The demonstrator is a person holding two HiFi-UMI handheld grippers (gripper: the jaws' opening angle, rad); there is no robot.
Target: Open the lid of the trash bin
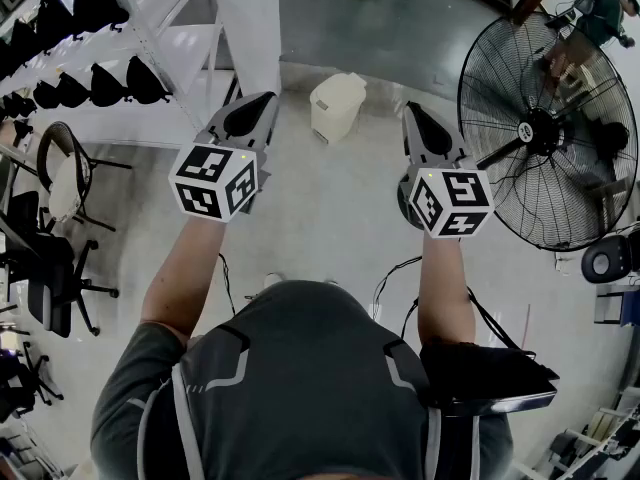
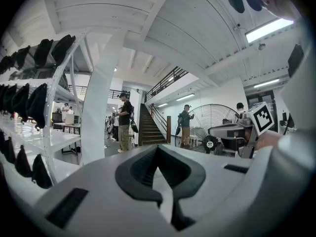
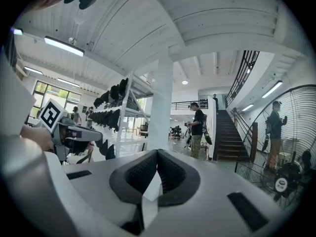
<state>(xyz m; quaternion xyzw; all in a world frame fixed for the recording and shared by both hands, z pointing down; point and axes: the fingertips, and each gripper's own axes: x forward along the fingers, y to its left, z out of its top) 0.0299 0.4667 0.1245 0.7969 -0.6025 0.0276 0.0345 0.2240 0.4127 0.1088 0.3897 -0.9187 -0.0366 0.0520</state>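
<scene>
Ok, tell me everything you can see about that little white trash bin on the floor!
The trash bin is small, cream-white and looks like plastic, with a rounded lid sitting shut on top. It stands upright on the grey floor, near the foot of the white shelf rack. Nothing else touches it.

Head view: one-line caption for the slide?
Left tongs and right tongs, both shut and empty, held level toward the closed trash bin.
</scene>
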